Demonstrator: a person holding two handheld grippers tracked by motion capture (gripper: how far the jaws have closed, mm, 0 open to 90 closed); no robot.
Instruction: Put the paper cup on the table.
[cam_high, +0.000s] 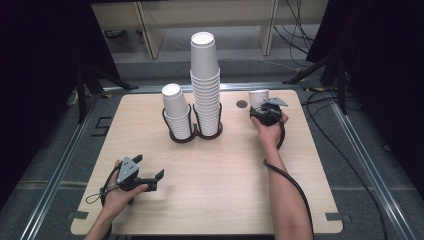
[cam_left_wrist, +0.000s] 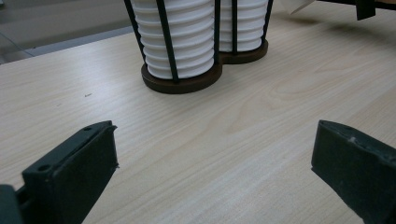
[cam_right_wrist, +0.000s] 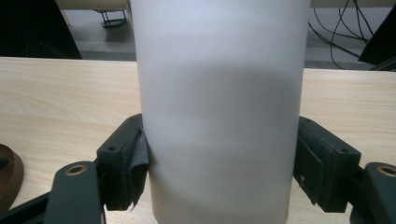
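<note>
Where the right gripper (cam_high: 266, 111) reaches the table's (cam_high: 220, 170) far right part, its jaws pinch a single white paper cup (cam_right_wrist: 219, 112) from both sides; whether the cup's base rests on the wood is hard to tell. The left gripper (cam_high: 150, 179) hovers near the front-left edge, jaws spread wide around nothing, facing the black double cup holder (cam_high: 196, 134) with its two cup stacks.

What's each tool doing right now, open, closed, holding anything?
Left tool: open, holding nothing, low over the table.
Right tool: closed on a single white paper cup, one jaw against each side.
</note>
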